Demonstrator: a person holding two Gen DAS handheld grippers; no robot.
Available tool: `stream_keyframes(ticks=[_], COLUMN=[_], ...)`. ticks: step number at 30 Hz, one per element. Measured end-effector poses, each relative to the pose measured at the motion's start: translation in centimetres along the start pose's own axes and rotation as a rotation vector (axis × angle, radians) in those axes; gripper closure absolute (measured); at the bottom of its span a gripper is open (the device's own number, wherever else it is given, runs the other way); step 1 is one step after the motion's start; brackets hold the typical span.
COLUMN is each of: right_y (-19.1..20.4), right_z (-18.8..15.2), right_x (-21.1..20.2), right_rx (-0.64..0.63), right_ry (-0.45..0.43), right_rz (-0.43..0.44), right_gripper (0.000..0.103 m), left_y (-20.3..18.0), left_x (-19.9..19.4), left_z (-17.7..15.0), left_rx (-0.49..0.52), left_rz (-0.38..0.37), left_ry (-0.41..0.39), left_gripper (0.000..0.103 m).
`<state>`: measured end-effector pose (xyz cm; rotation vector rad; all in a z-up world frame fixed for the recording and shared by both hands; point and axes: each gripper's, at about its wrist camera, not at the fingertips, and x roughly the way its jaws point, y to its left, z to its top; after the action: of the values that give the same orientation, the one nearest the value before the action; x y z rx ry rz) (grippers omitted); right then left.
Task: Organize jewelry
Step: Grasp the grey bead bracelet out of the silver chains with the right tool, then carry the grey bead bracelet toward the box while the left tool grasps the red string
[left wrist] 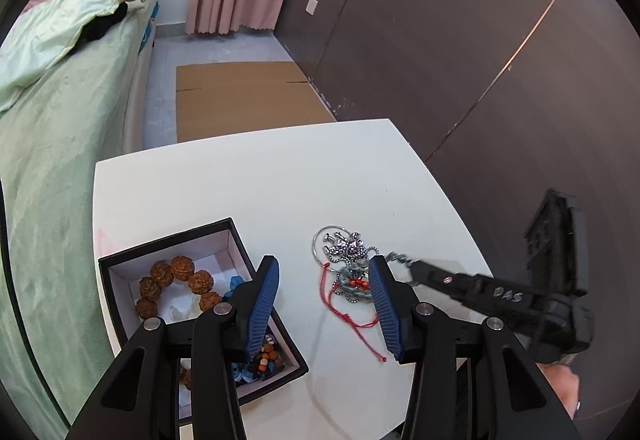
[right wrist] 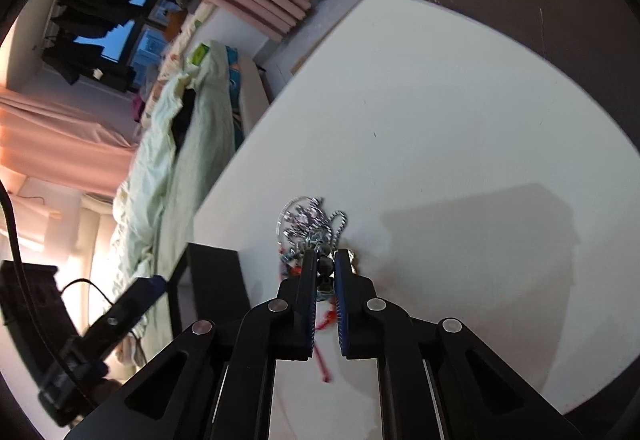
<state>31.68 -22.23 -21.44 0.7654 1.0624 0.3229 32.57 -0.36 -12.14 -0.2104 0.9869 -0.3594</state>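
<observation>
While the right gripper is reached into the tangled heap of silver chains, grey beads and red cord on the white square table, its two blue-padded jaws are seen drawn nearly together, with a grey beaded chain caught between the pads. Seen from the left wrist, the same gripper is shown entering the heap from the right side, its tips at a twisted chain end. The left gripper is held over the table with its jaws well apart and nothing clamped; the heap lies just ahead of and against the inner side of its right jaw, and a loose tail of red cord trails back between the jaws. Partly under the left jaw, a black square box with a white lining is seen, in which a bracelet of large brown knobbly beads and small blue and brown beads are laid.
</observation>
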Motion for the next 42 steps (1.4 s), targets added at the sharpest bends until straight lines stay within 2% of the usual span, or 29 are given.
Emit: stream_keyframes(ticks=[12, 16, 19, 23, 26, 32, 42], right_y=[0.4, 0.0, -0.7, -1.6, -1.8, -2.6, -3.7], right_z=[0.4, 0.6, 0.6, 0.9, 1.0, 1.5, 1.5], right_x=[-4.5, -6.0, -6.9, -7.6, -8.1, -9.3, -10.6], right_rx=[0.009, 0.017, 0.034, 0.057, 0.068, 0.095, 0.119], right_ry=[-0.074, -0.115, -0.129, -0.137, -0.144, -0.163, -0.186], right_rz=[0.194, 0.2, 0.206, 0.206, 0.214, 0.233, 0.261], right_gripper=[0.093, 0.093, 0.093, 0.093, 0.093, 0.093, 0.093], left_y=[-2.5, -3.8, -4.7, -5.8, -5.7, -6.4, -7.0], left_x=[2.0, 3.0, 4.6, 6.4, 7.6, 9.4, 11.6], left_z=[0.6, 0.5, -0.1, -1.0, -1.2, -1.5, -2.3], left_rx=[0.063, 0.08, 0.086, 0.096, 0.041, -0.018, -0.029], left_rz=[0.024, 0.035, 0.035, 0.038, 0.042, 0.026, 0.137], left_ry=[0.044, 0.07, 0.127, 0.18, 0.203, 0.252, 0.295], left_gripper=[0.055, 0.055, 0.067, 0.067, 0.073, 0.073, 0.073])
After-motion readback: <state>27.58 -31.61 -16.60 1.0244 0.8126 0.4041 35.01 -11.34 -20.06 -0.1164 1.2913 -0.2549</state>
